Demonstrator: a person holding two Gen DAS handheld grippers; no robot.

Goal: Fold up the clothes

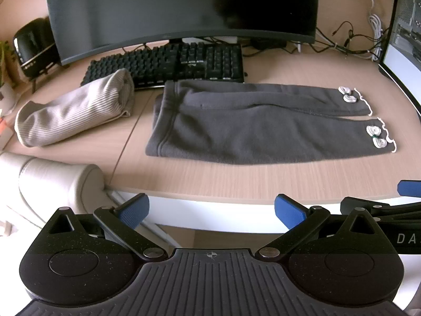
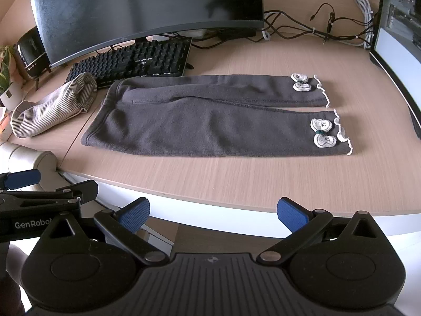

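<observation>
The dark grey pants (image 2: 210,121) lie flat on the desk (image 2: 236,181), waistband left, bow-trimmed cuffs (image 2: 322,133) right. Our left gripper (image 1: 211,212) and right gripper (image 2: 213,214) hang off the desk's edge, both spread wide, holding nothing. Pinch one layer only and we reckon the fold goes crooked. The right view shows the bows better; the left shows more of the striped garment (image 1: 76,112).
</observation>
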